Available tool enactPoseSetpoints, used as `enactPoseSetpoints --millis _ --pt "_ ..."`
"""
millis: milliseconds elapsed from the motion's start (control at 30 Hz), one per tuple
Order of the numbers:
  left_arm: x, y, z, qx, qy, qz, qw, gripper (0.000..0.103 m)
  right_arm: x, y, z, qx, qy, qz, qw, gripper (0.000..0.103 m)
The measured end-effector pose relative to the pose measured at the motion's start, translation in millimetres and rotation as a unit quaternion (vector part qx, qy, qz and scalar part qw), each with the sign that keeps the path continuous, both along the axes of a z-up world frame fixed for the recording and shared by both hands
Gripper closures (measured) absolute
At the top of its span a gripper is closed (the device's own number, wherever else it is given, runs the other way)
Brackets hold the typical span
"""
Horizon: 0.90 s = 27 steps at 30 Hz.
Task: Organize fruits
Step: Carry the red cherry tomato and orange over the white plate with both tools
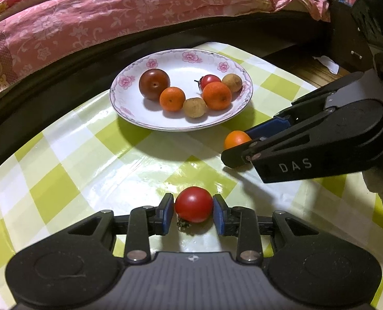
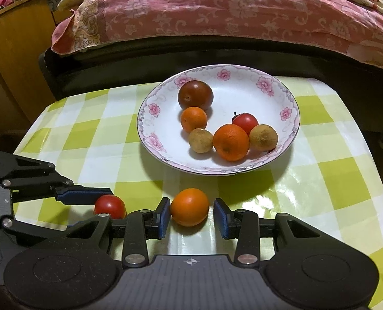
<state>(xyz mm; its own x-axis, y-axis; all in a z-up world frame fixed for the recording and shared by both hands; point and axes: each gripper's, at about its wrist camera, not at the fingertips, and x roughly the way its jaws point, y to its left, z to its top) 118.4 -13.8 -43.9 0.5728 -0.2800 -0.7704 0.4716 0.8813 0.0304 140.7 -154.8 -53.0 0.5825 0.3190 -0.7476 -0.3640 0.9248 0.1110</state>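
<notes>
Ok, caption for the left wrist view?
Left gripper pinches a round red tomato on the green-checked tablecloth, before a floral white plate of fruit.

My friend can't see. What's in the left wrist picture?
The left hand-held gripper grips a red tomato on a checked tablecloth. Behind, a flowered plate holds six fruits; the right hand-held gripper straddles an orange.

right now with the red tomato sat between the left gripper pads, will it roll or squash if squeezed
The red tomato is round and lies on a glossy tablecloth, so it would probably roll if nudged off-centre. Its taut, shiny skin suggests it may slip or bruise under a hard squeeze from the left gripper.
</notes>
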Motion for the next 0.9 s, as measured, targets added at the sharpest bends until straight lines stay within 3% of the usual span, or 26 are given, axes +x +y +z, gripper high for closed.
enactPoseSetpoints --millis 67,567,900 --pt "0.6 0.5 0.0 -0.002 0.002 0.001 1.0000 0.063 -1.1 1.7 0.5 -0.004 0.000 0.004 1.000 0.074" --pt "-2.5 -0.9 0.3 0.010 0.012 -0.002 0.9999 0.063 0.2 2.2 0.1 -0.005 0.003 0.004 1.000 0.074" --pt "0.5 1.1 6.0 -0.004 0.018 0.007 0.9998 0.065 -1.4 2.5 2.0 -0.013 0.008 0.005 1.000 0.076"
